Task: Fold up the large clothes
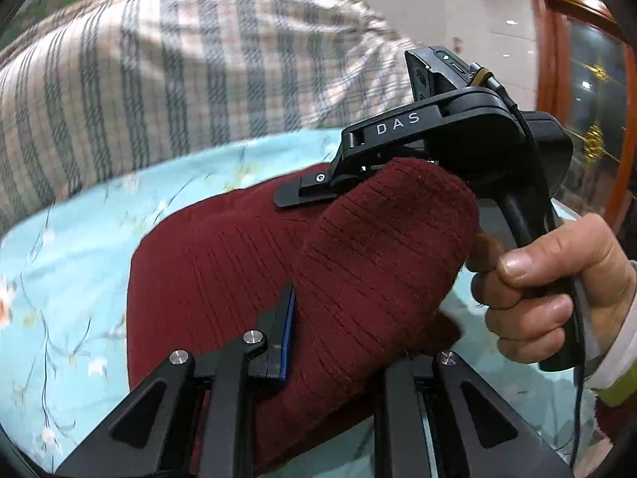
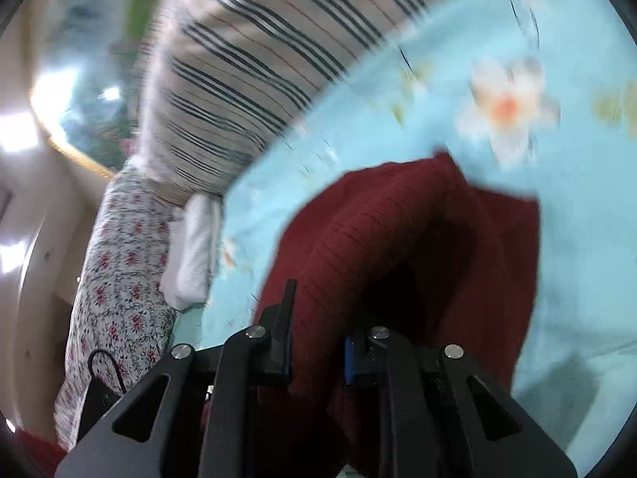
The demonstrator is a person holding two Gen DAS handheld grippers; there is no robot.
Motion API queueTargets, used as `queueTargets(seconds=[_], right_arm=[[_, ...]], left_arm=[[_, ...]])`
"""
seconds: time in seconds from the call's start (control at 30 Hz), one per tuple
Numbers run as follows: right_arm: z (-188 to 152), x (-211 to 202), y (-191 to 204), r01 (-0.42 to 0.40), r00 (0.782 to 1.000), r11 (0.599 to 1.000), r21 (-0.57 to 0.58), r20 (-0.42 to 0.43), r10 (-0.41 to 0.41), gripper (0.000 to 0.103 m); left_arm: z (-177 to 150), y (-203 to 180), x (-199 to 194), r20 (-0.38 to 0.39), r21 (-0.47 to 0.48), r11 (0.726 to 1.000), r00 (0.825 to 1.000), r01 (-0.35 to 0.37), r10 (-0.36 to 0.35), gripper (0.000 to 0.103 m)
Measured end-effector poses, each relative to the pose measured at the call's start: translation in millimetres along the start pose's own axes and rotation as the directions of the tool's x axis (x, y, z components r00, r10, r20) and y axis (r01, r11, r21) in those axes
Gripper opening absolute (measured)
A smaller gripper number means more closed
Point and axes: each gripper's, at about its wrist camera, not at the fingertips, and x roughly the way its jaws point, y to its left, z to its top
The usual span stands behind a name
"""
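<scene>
Both hand-held grippers, left (image 1: 342,338) and right (image 2: 318,342), apparently clamped on maroon sweater (image 1: 247,263) over floral bedsheet (image 1: 71,239).

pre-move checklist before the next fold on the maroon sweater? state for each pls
1. Right gripper holds the dark red ribbed knit sweater: ok, fabric bunched between its fingers.
2. Left gripper grip: cannot tell, the sweater drapes over and hides one finger.
3. Sweater lifted off the light blue floral bedsheet: not ok, most of it lies on the sheet.
4. Landing area on the sheet beside the sweater: ok, bare sheet shows.
5. Striped plaid quilt apart from the sweater: ok.
6. Right wrist view sharp: not ok, motion blur.
</scene>
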Motion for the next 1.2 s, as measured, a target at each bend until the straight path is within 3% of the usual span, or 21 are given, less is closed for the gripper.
queueTargets(seconds=[0.1, 0.2, 0.43, 0.53, 0.67, 0.73, 0.8, 0.9, 1.03, 1.1, 1.2], right_arm=[[-4.8, -5.0, -18.3, 0.086, 0.996, 0.996, 0.004, -0.010, -0.086, 0.019], [-16.9, 6.1, -48.3, 0.158, 0.986, 0.987, 0.042, -0.053, -0.156, 0.019], [-26.3, 3.0, -65.8, 0.127, 0.992, 0.989, 0.075, -0.010, -0.126, 0.022], [-24.0, 0.6, -61.3, 0.153, 0.988, 0.986, 0.071, 0.003, -0.154, 0.032], [-25.4, -18.7, -52.6, 0.204, 0.978, 0.977, 0.057, 0.025, -0.206, 0.044], [-28.5, -31.1, -47.8, 0.229, 0.972, 0.972, 0.049, 0.042, -0.231, 0.064], [-31.1, -40.6, -45.4, 0.221, 0.973, 0.974, 0.050, 0.050, -0.223, 0.068], [-34.0, -47.2, -44.9, 0.200, 0.979, 0.978, 0.067, 0.036, -0.202, 0.079], [-35.0, -38.0, -47.3, 0.183, 0.983, 0.981, 0.072, -0.015, -0.182, 0.079], [-33.9, -28.8, -50.0, 0.181, 0.983, 0.980, 0.076, -0.047, -0.178, 0.079], [-31.9, -17.1, -54.6, 0.189, 0.980, 0.980, 0.069, -0.083, -0.183, 0.079]], left_arm=[[-6.1, -13.2, 20.3, -0.056, 0.032, 0.999, 0.998, 0.023, -0.021, 0.016], [-20.0, -11.8, 44.7, -0.130, -0.008, 0.998, 0.990, 0.061, -0.062, 0.017], [-20.4, -11.3, 40.4, -0.160, -0.003, 0.995, 0.983, 0.096, -0.096, 0.029], [-20.7, -3.0, 21.8, -0.169, -0.048, 0.990, 0.976, 0.132, -0.139, 0.035], [-26.3, 18.7, -12.9, -0.164, -0.147, 0.976, 0.969, 0.161, -0.185, 0.055], [-27.7, 32.8, -28.9, -0.145, -0.193, 0.969, 0.972, 0.155, -0.184, 0.060], [-27.6, 50.8, -40.6, -0.128, -0.243, 0.959, 0.976, 0.143, -0.178, 0.069], [-26.8, 81.3, -48.2, -0.110, -0.340, 0.933, 0.980, 0.118, -0.164, 0.077], [-29.5, 121.4, -30.9, -0.126, -0.469, 0.876, 0.973, 0.112, -0.192, 0.080], [-29.3, 140.6, -6.3, -0.153, -0.531, 0.836, 0.955, 0.137, -0.254, 0.080], [-38.1, 157.5, 34.7, -0.219, -0.619, 0.772, 0.911, 0.146, -0.349, 0.081]])
